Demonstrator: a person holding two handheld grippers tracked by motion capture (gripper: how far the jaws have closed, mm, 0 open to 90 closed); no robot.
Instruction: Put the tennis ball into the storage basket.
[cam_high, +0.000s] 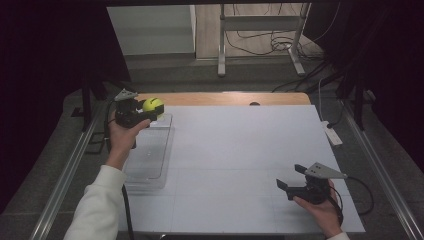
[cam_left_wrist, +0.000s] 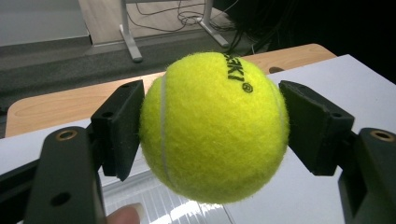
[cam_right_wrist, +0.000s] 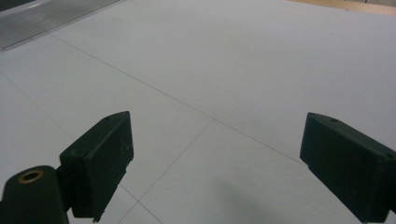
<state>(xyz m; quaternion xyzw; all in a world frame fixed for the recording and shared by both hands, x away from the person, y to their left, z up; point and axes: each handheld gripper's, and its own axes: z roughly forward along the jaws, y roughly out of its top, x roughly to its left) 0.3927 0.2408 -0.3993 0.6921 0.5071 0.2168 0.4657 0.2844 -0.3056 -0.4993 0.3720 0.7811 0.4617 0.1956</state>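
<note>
We see the left gripper held up at the far left corner of the bench, its jaws closed on a yellow tennis ball, one black pad pressed against each side of it. In the left gripper view the tennis ball sits squarely between the pads with its white seam running down the left face and black lettering near the top, and a fingertip shows at the bottom edge. The ball hangs above the far end of a clear plastic tray that lies along the left edge of the white bench, not touching it. We find the right gripper well apart, low over the near right part of the bench, its jaws standing wide with nothing between them; the right gripper view shows bare white surface between the two pads
</note>
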